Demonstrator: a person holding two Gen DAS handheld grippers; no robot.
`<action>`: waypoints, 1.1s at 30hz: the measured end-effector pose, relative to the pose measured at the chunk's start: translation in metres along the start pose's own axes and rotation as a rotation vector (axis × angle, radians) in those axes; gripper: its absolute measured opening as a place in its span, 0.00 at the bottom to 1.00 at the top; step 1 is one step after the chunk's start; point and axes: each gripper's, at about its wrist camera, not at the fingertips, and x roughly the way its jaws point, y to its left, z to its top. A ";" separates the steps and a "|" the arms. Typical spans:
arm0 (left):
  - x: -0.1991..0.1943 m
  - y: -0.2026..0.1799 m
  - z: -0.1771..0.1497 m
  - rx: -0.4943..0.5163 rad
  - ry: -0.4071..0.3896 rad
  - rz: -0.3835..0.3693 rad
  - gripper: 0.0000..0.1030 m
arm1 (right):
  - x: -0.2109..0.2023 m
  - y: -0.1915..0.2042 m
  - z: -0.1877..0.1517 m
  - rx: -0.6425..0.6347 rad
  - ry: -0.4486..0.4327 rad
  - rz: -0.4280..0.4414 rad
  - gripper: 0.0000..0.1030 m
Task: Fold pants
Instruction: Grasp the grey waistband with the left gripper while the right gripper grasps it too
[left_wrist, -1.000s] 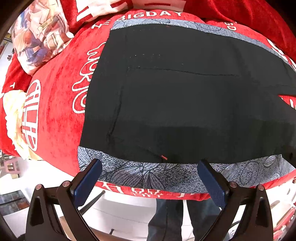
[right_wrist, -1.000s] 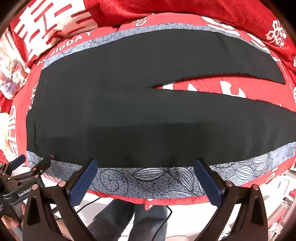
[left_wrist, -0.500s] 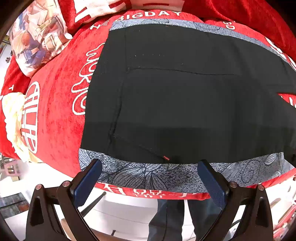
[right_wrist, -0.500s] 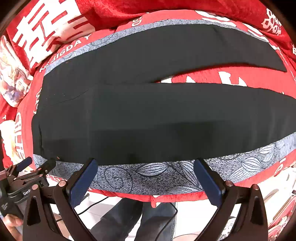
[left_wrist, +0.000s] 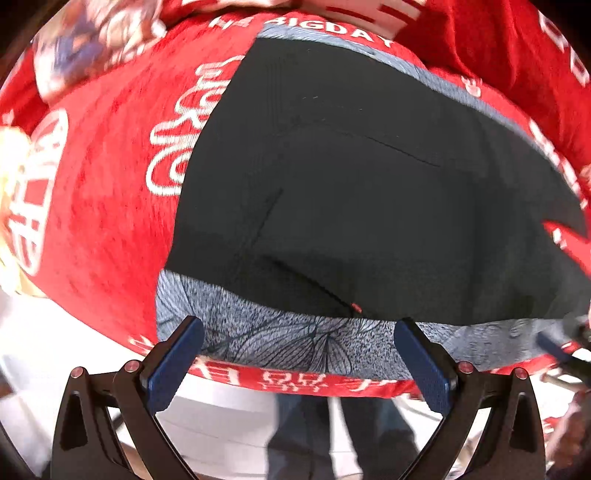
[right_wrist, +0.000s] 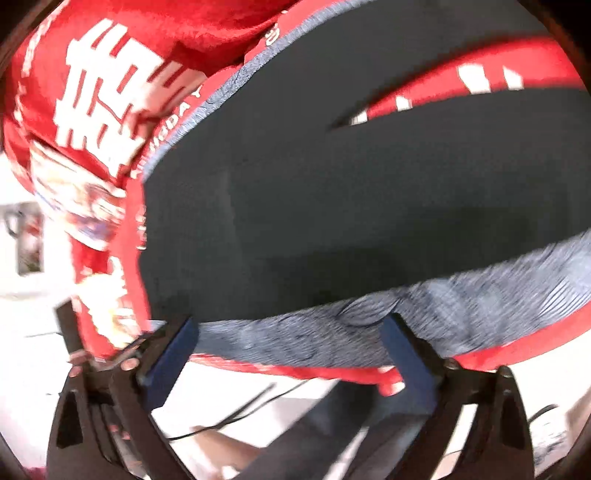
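1. Red bedspread (left_wrist: 110, 192) with white lettering: covers the whole bed and drops off at the near edge to pale floor, where a person's legs (left_wrist: 306, 435) stand.
2. Grey leaf-print cloth (left_wrist: 295, 343): lies over the bedspread under the garment, showing as a band along the near edge and a thin strip at the far side.
3. Black pants (left_wrist: 369, 206): spread flat on the grey cloth, waist end toward the left, both legs running off to the right with a red wedge of bedspread between them in the right wrist view (right_wrist: 443, 92).
4. Step in hand, as a judgement: approach to the near long edge, ahead of the first fold of one leg over the other; no fold made yet.
5. Left tongs (left_wrist: 299, 354): released, spread wide, nothing between the pads, hanging above the grey band near the waist end.
6. Right tongs (right_wrist: 288, 354): closing but wide apart, nothing pinched, over the grey band further along; view blurred.
7. Next move, likely: lower both pairs onto the near hem and pinch black fabric only, not the grey cloth beneath.
8. Room: open bed beyond for carrying the edge across; pillow (left_wrist: 85, 48) at far left well clear.
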 end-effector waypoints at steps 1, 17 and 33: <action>0.001 0.009 -0.002 -0.025 0.003 -0.045 1.00 | 0.003 -0.004 -0.003 0.018 0.011 0.035 0.78; 0.042 0.054 -0.018 -0.248 0.070 -0.409 1.00 | 0.069 -0.048 -0.035 0.222 0.086 0.410 0.75; 0.036 0.059 -0.013 -0.218 0.093 -0.358 0.28 | 0.046 -0.093 -0.040 0.440 -0.054 0.398 0.08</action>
